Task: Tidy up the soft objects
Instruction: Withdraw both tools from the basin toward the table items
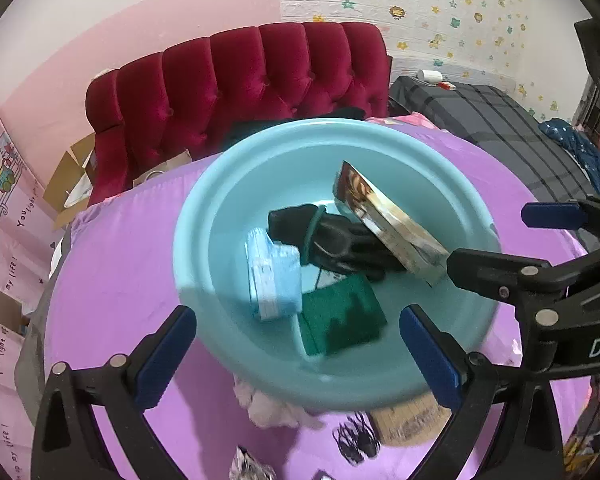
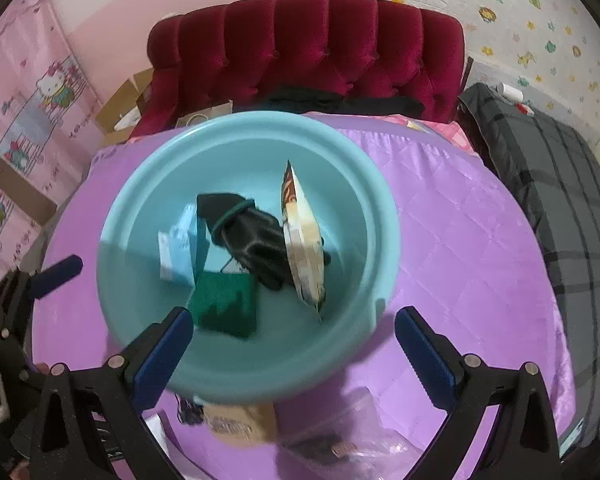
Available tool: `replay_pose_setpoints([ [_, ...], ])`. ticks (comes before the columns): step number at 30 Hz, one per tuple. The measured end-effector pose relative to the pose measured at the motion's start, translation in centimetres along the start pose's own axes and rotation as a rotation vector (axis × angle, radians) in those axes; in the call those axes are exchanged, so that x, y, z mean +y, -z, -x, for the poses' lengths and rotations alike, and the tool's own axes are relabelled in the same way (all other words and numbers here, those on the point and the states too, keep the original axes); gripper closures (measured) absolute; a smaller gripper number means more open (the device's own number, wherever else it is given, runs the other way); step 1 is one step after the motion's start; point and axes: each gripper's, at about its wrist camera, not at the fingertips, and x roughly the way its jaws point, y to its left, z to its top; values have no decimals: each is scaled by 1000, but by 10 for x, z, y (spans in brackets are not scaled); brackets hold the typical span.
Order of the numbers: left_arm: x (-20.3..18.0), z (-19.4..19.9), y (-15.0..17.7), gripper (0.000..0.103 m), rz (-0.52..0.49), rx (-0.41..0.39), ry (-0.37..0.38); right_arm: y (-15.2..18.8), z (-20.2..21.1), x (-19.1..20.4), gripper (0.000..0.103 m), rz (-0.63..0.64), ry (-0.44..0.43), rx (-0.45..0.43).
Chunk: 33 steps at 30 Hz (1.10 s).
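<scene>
A light blue basin (image 1: 204, 216) (image 2: 140, 184) sits on the purple bedspread. Inside lie a stack of blue face masks (image 1: 274, 280) (image 2: 180, 244), a black glove with a green cuff (image 1: 340, 240) (image 2: 252, 236), a folded green cloth (image 1: 342, 316) (image 2: 224, 304) and a shiny snack packet (image 1: 392, 224) (image 2: 304, 240) leaning on its edge. My left gripper (image 1: 300, 360) hovers open above the basin's near rim, empty. My right gripper (image 2: 296, 356) is open too, nothing between its fingers; it also shows at the right of the left wrist view (image 1: 496, 240).
A red tufted headboard (image 1: 240, 80) (image 2: 308, 48) stands behind the basin. Near the front edge of the bedspread (image 1: 120, 264) (image 2: 452, 248) lie a crumpled pale cloth (image 1: 272, 404), a tan card (image 1: 412, 420) (image 2: 240, 420), black hair ties (image 1: 356, 440) and a clear plastic bag (image 2: 360, 432). A grey plaid blanket (image 1: 500, 132) (image 2: 560, 200) lies right.
</scene>
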Motion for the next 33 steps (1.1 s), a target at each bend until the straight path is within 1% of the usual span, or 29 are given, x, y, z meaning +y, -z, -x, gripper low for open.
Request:
replay_pose_setpoints([
  [4,-3,15,10,0,4,-7,0,13,13,-1,0,20,-20,11],
  [13,-10,46,34,0,22,-18,-6,44,42,4,0,73,-4,-4],
  [16,-14,55,42,0,17,-15,-23,55,48,4,0,84,-8,1],
  [21,-18,69,58,0,26,-18,-20,76,58,2,0,100,-13,0],
  [27,-23,78,84,0,41,-12,-27,102,67,-1,0,97,-28,0],
  [33,-27,81,116,0,69,10,-22,128,68,-5,0,84,-49,6],
])
